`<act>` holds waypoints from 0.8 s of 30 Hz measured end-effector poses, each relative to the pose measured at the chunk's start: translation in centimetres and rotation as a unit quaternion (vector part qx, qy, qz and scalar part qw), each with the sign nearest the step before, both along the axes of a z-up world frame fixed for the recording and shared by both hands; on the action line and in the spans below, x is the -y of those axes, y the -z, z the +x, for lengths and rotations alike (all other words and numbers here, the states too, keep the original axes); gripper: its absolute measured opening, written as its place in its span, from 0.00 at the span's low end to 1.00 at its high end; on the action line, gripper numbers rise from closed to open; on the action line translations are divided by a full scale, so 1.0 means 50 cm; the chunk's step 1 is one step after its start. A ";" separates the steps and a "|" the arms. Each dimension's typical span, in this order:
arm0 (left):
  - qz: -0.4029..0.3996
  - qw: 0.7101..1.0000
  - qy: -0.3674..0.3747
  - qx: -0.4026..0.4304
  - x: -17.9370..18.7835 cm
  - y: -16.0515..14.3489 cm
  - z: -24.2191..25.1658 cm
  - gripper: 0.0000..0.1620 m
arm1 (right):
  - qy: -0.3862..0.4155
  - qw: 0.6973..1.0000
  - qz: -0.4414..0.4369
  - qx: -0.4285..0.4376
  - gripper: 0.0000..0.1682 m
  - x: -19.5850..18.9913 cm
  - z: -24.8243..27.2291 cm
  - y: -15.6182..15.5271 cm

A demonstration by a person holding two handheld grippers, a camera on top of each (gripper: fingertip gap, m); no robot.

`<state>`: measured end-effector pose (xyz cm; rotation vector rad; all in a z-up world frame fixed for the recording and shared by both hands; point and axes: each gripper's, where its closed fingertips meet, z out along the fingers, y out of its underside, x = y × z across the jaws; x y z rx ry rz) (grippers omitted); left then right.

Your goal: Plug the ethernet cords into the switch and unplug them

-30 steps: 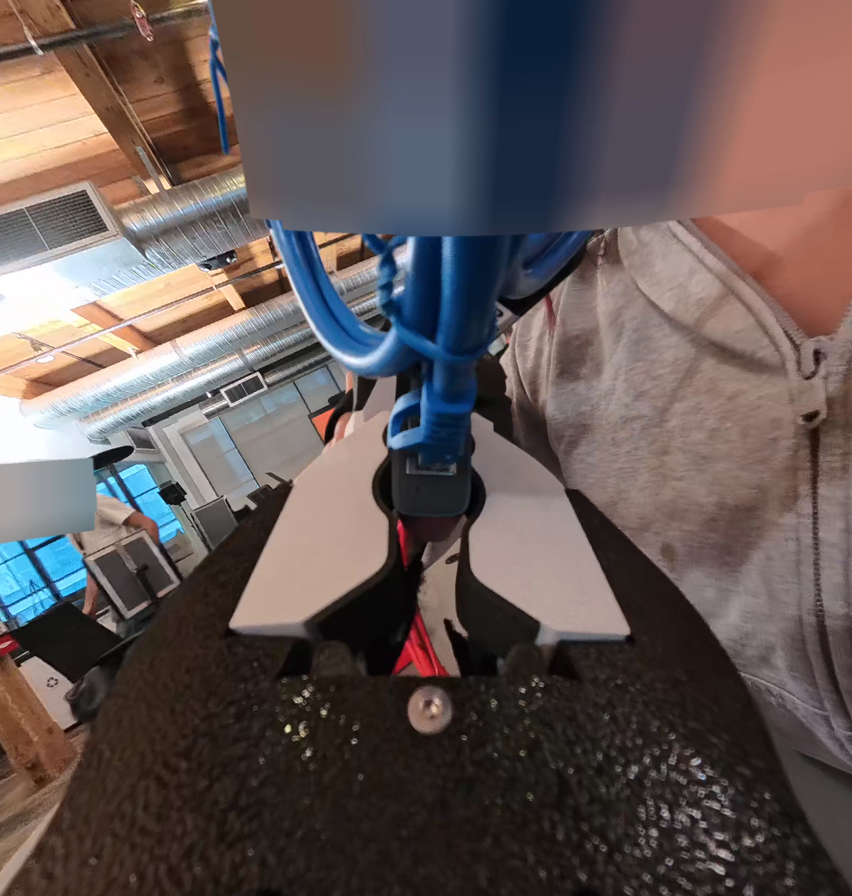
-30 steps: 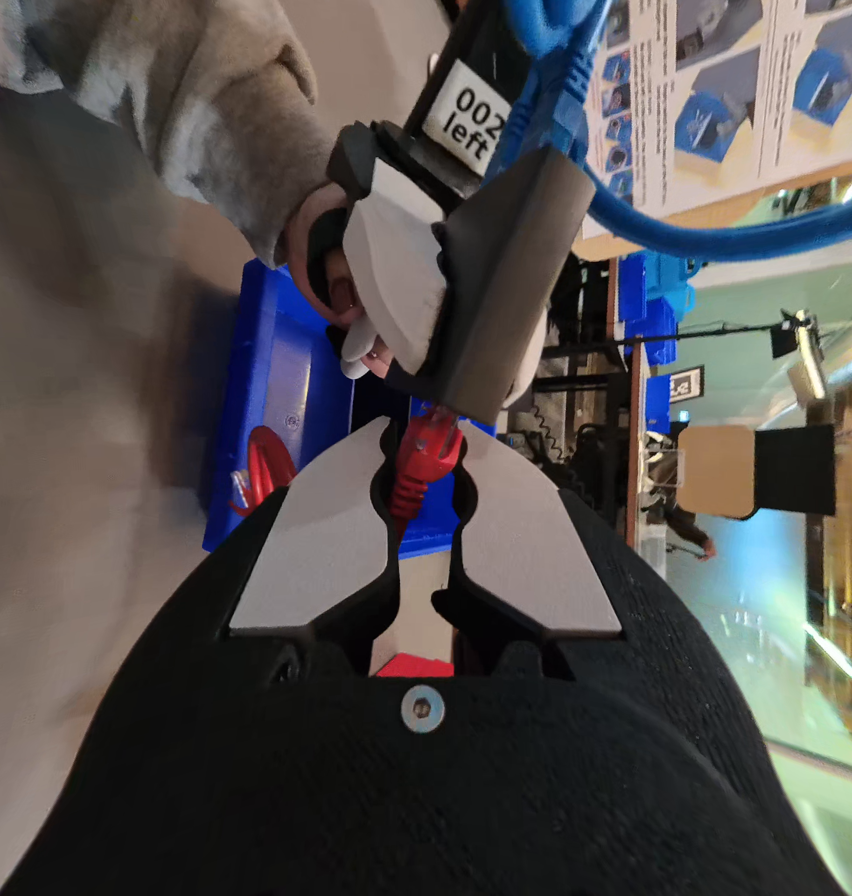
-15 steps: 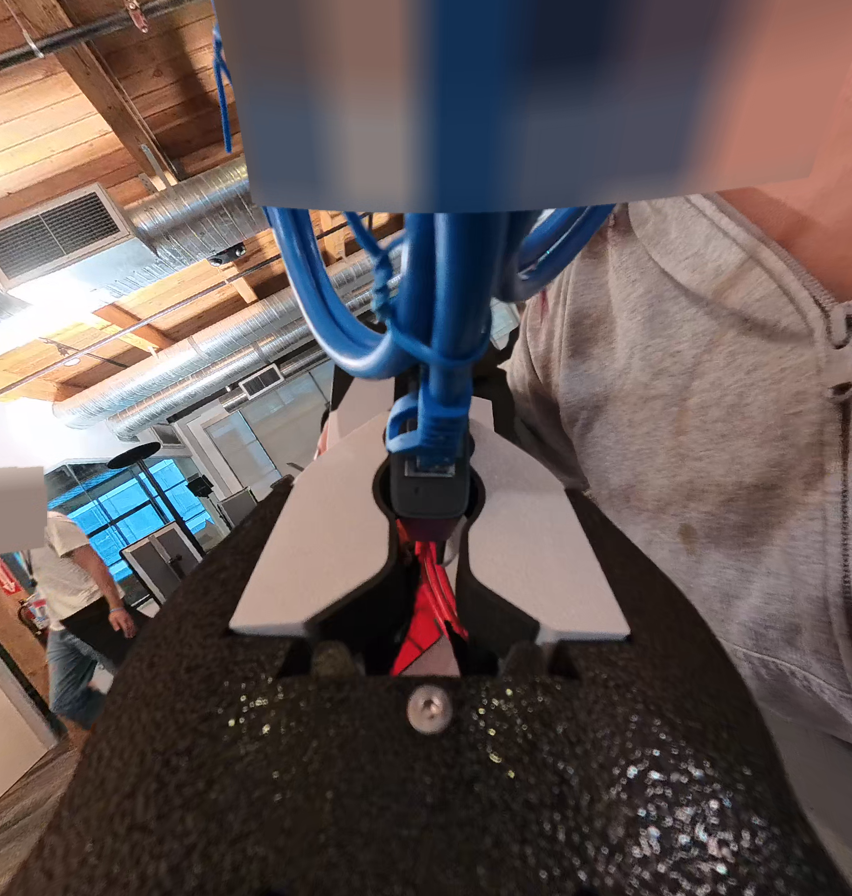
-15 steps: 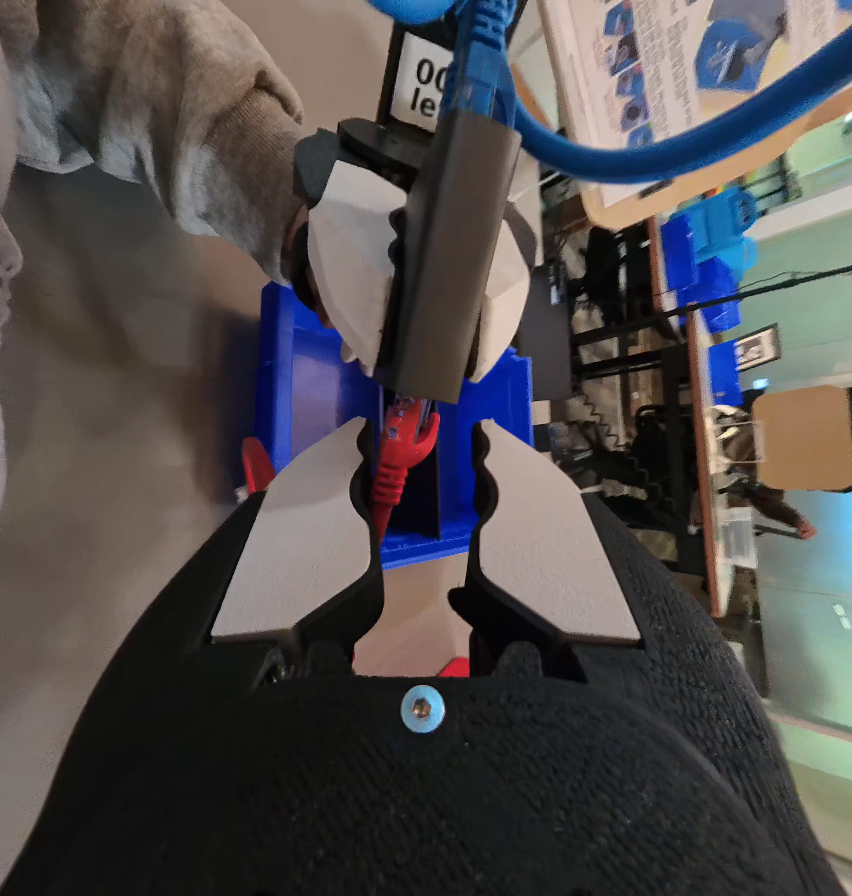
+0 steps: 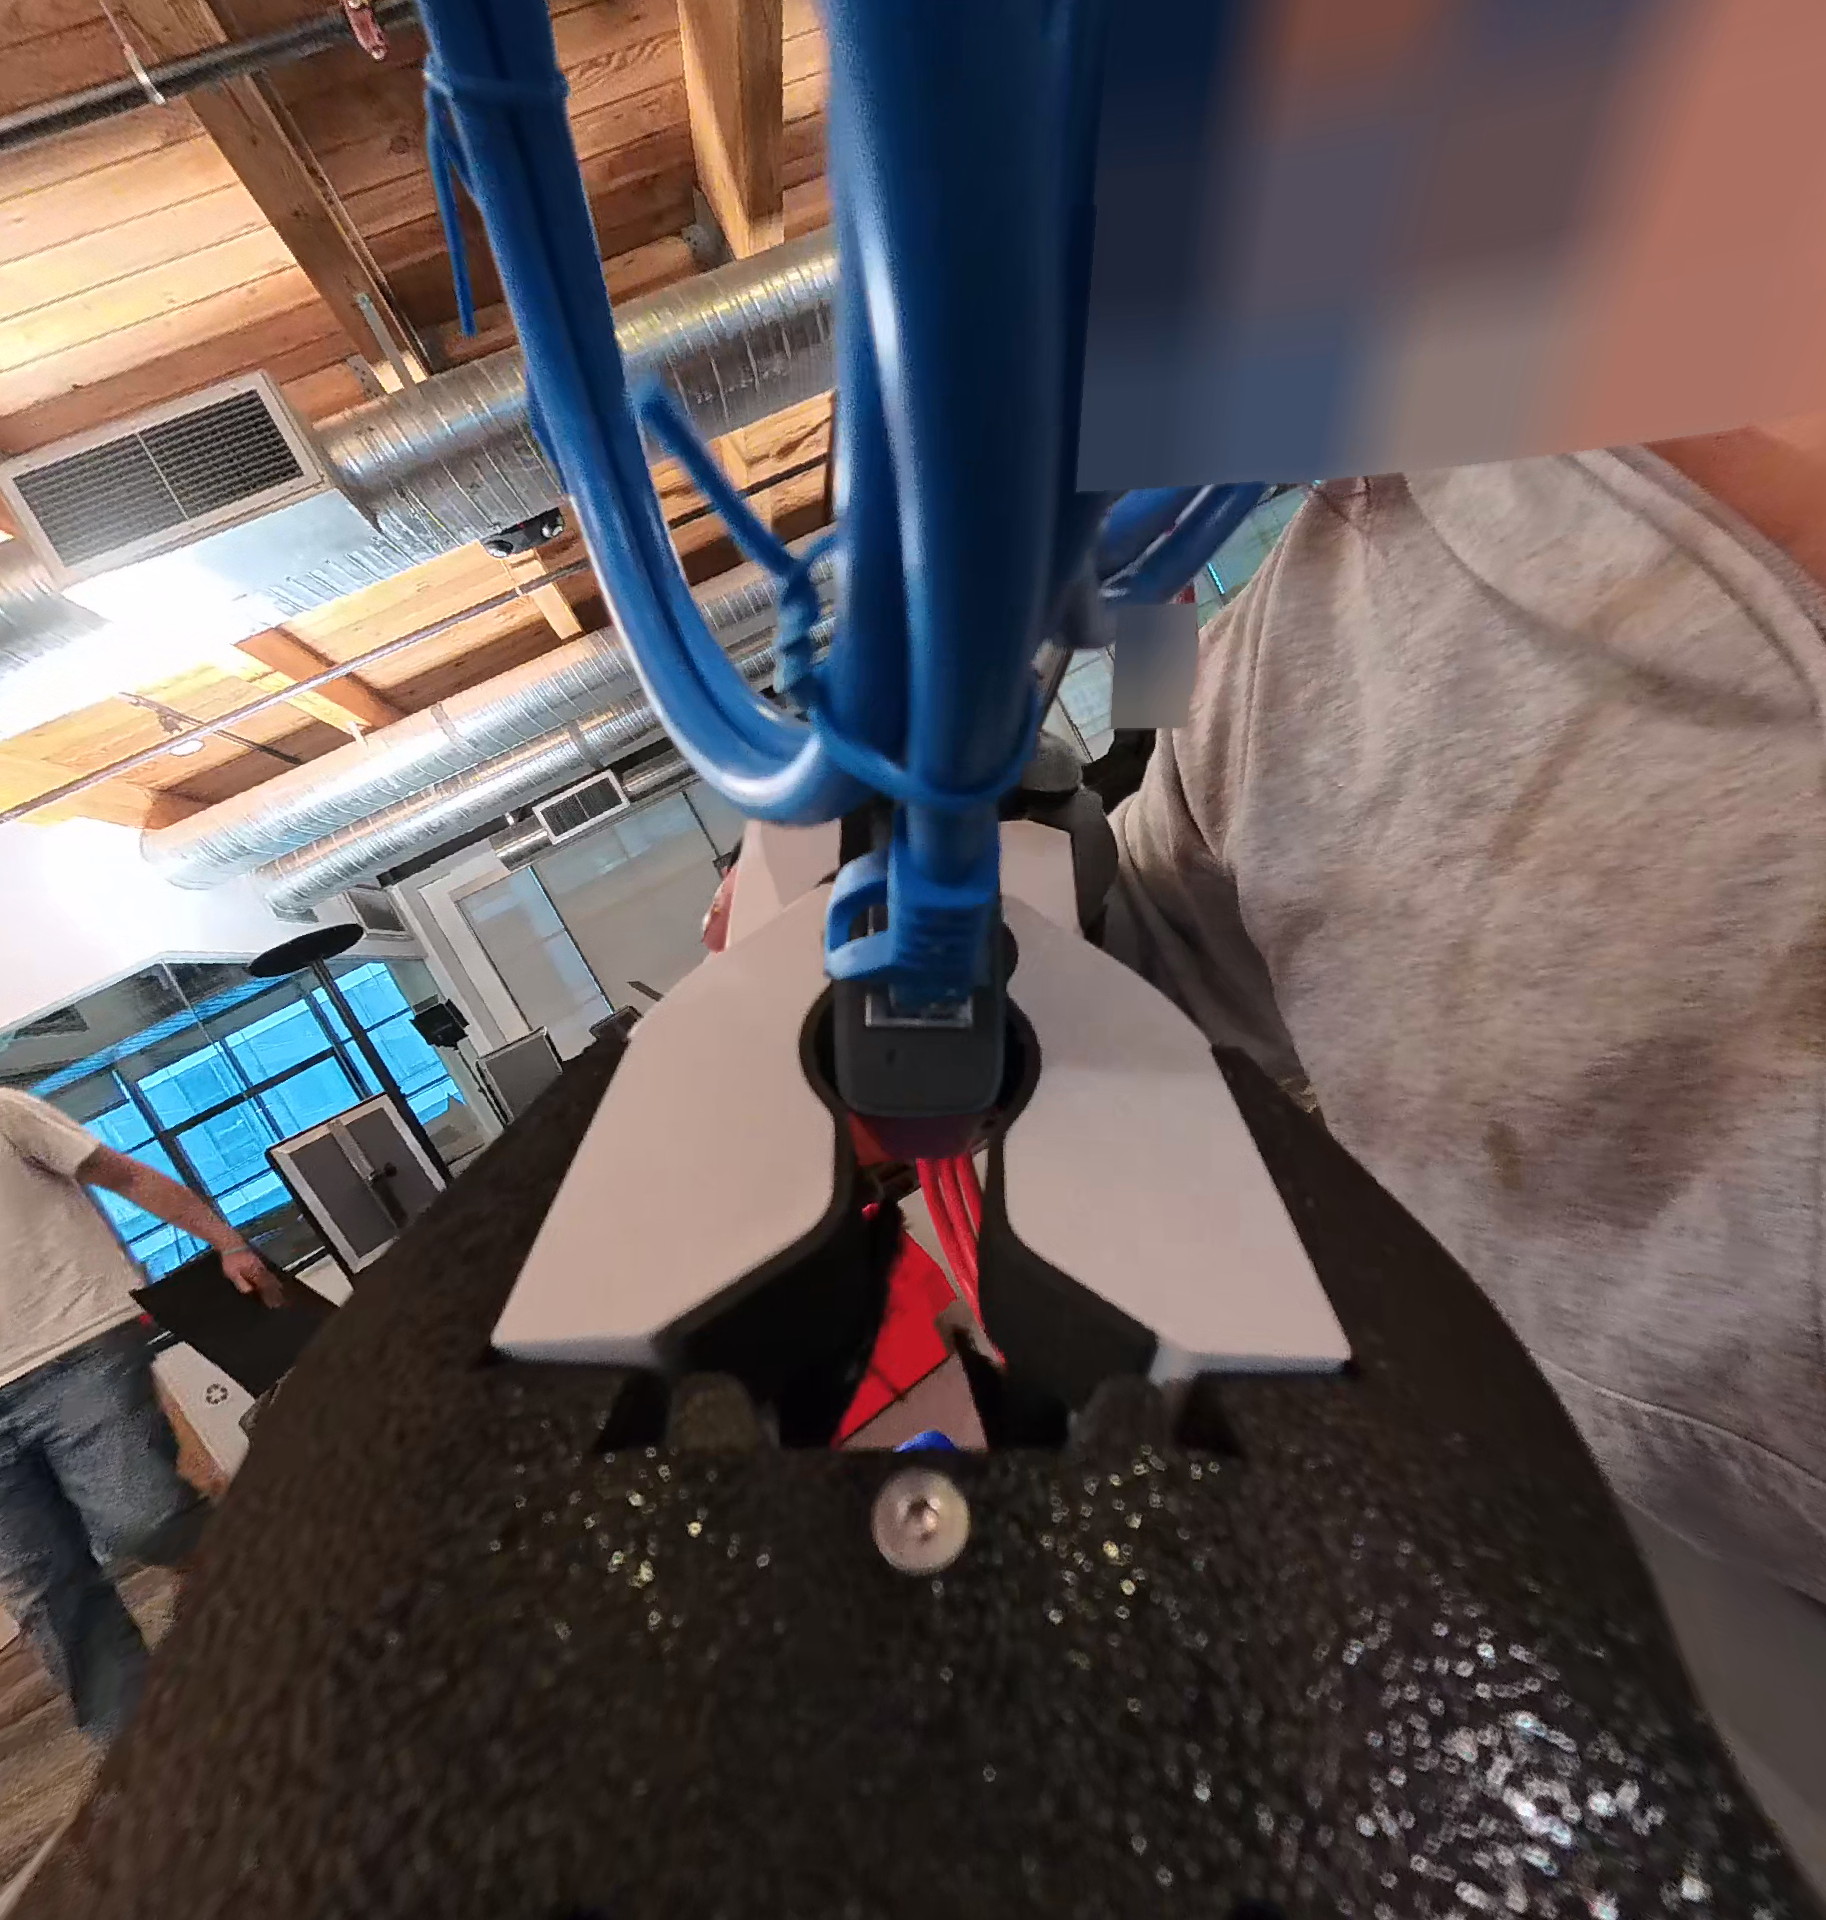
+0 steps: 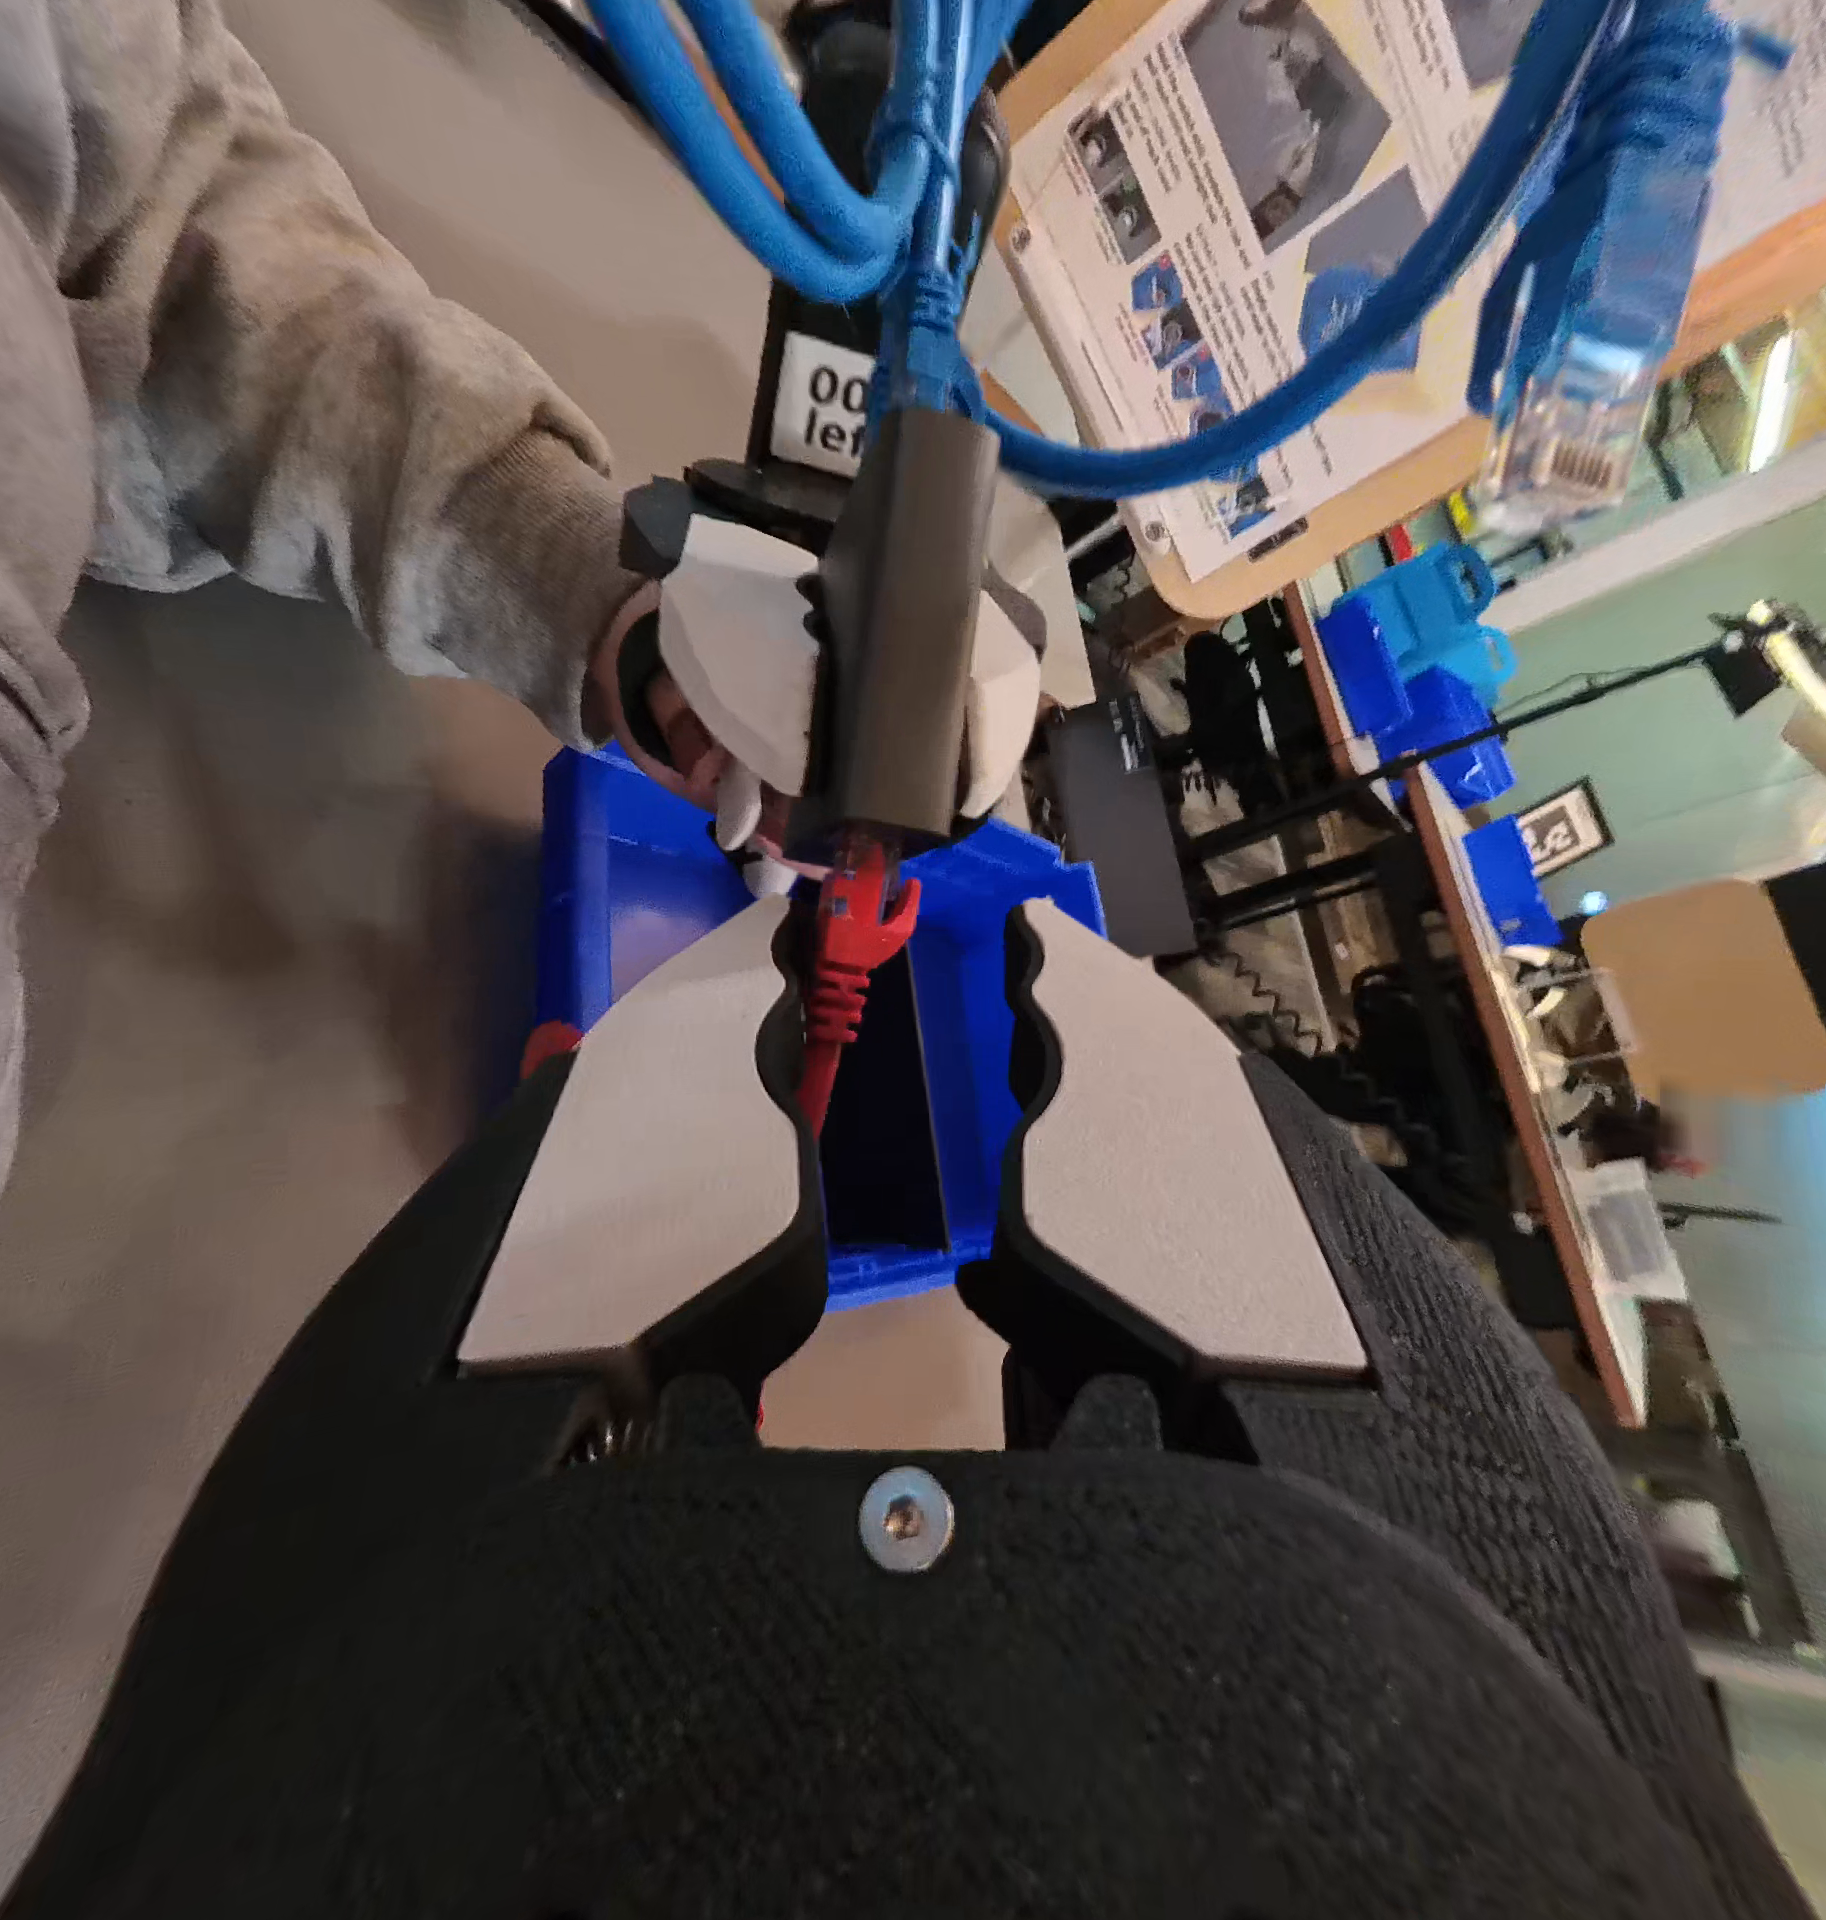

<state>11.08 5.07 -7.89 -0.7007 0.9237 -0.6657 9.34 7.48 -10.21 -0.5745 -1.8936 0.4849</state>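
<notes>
My left gripper (image 5: 914,997) is shut on a dark grey cable coupler (image 5: 914,1070) and holds it up in the air. A blue plug (image 5: 919,925) sits in the coupler's far end, and its blue cable bundle (image 5: 930,520) hangs over it. A red cable (image 5: 950,1195) leaves the near end. In the right wrist view the left gripper's white fingers (image 6: 743,665) clamp the coupler (image 6: 898,644). The red plug (image 6: 857,935) sits in the coupler's lower end. My right gripper (image 6: 904,925) is open around the red plug. The plug lies by the left finger, and the right pad is well clear of it.
A blue bin (image 6: 618,862) lies behind the grippers on a tan surface. A loose blue plug (image 6: 1584,384) dangles at the upper right before a picture board (image 6: 1252,260). A person in a grey hoodie (image 5: 1511,935) stands close. Another person (image 5: 26,1247) stands far left.
My right gripper was shut on the red plug a second ago, then opened and let it go. The plug stays in the coupler. My left gripper keeps its hold on the coupler.
</notes>
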 end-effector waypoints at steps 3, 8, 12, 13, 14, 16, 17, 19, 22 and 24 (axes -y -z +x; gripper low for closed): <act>-0.007 1.000 0.012 0.011 0.002 -0.005 -0.002 0.13 | -0.049 0.998 0.022 -0.032 0.24 0.023 0.002 -0.005; -0.017 0.999 0.008 0.042 -0.004 -0.018 -0.027 0.13 | -0.024 0.981 0.069 -0.178 0.37 0.016 -0.010 -0.066; -0.032 0.997 0.025 0.072 -0.010 -0.022 -0.057 0.13 | -0.031 0.963 -0.013 -0.268 0.30 0.014 0.004 -0.114; -0.032 0.997 0.014 0.067 -0.014 -0.018 -0.058 0.13 | -0.027 0.968 -0.041 -0.247 0.30 0.009 0.000 -0.107; -0.032 0.997 -0.012 0.066 -0.025 -0.017 -0.063 0.13 | -0.029 0.970 -0.075 -0.231 0.32 0.007 -0.001 -0.104; -0.028 0.997 -0.032 0.070 -0.031 -0.020 -0.077 0.13 | -0.048 0.963 -0.147 -0.220 0.32 0.009 0.006 -0.112; -0.027 0.996 -0.038 0.079 -0.032 -0.025 -0.086 0.13 | -0.055 0.956 -0.171 -0.231 0.31 0.005 0.012 -0.123; -0.023 0.995 -0.040 0.091 -0.029 -0.033 -0.099 0.13 | -0.052 0.953 -0.191 -0.231 0.28 -0.008 0.017 -0.131; -0.013 0.996 -0.052 0.077 -0.027 -0.033 -0.100 0.13 | -0.008 0.977 -0.184 -0.105 0.25 -0.016 -0.006 -0.067; -0.005 0.997 -0.059 0.055 -0.026 -0.028 -0.088 0.13 | 0.027 0.986 -0.154 -0.052 0.26 -0.022 -0.023 -0.029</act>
